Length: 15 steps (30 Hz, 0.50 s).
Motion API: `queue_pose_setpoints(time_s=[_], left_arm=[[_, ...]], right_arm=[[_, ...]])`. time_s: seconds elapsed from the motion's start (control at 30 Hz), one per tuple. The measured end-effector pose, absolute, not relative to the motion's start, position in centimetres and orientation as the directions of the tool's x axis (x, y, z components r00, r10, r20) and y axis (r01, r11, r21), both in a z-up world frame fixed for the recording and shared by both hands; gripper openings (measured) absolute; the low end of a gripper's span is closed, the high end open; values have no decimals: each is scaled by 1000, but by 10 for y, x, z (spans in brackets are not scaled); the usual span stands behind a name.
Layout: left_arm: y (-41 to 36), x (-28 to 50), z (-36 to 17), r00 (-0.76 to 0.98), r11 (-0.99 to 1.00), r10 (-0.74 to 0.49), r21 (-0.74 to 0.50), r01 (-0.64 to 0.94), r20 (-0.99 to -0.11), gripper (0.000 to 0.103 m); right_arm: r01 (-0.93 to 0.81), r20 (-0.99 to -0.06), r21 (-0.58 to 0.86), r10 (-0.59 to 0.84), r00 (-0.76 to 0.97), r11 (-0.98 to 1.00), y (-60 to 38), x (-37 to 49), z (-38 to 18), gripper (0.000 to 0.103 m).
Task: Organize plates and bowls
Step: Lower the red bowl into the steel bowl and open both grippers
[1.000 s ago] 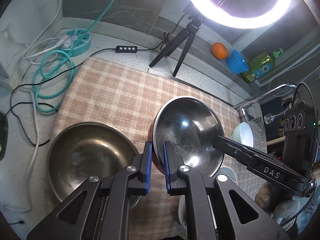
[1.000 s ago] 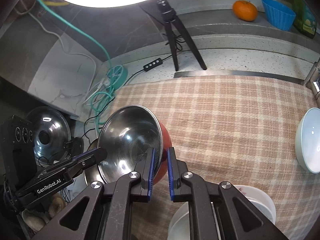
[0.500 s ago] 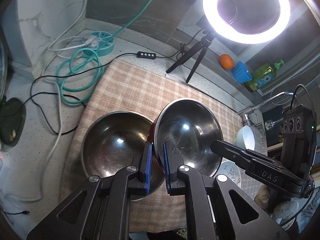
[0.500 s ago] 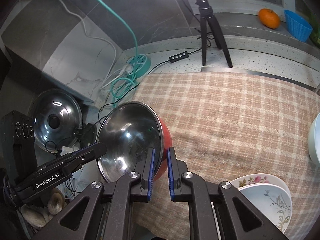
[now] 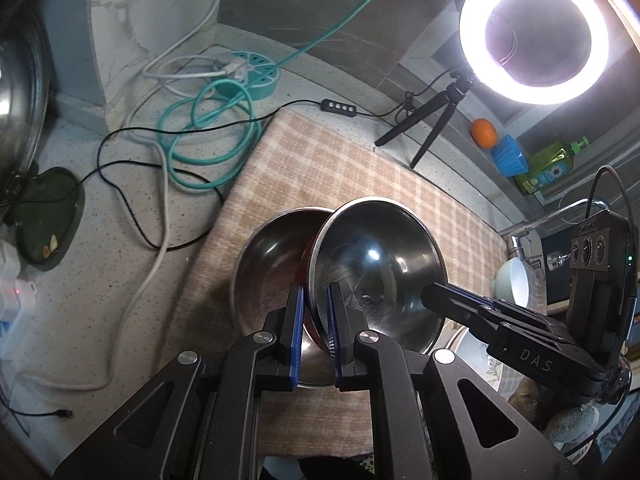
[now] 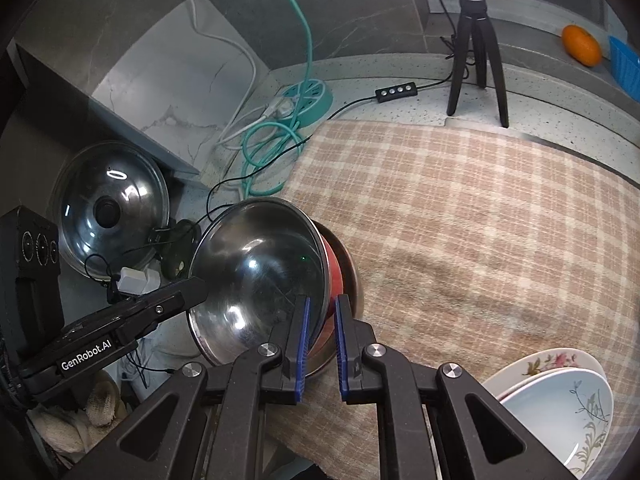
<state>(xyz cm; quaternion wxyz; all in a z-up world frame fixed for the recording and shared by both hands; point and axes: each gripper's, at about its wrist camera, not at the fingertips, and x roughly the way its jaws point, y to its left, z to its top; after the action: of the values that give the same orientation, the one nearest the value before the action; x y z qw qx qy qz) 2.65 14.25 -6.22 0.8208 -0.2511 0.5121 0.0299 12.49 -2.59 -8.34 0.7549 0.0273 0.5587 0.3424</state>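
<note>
Both claws grip one red-backed steel bowl (image 5: 376,268) by opposite rims: the left claw (image 5: 313,312) and the right claw (image 6: 320,320) are each clenched on its edge. It hangs tilted, partly over a second steel bowl (image 5: 268,272) resting on the checked cloth (image 6: 460,220), so nesting looks under way but not finished. Two flowered plates (image 6: 560,392) already sit stacked; a pale bowl (image 5: 512,284) by the tap seems left to sort
</note>
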Motion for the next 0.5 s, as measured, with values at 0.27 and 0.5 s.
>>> queue_pose_setpoints(time_s=[0.27,0.5], left_arm=[[153,23,-82,437,866,-203,-369,-337,-876,10],[155,22,-93,416,869,-191,-350,-349,-889,9]], right_arm=[[-509,-848,388,515,130,768,-7,124,-97,11],[-531,-869,347,478,127,773,6,125,-109,11]])
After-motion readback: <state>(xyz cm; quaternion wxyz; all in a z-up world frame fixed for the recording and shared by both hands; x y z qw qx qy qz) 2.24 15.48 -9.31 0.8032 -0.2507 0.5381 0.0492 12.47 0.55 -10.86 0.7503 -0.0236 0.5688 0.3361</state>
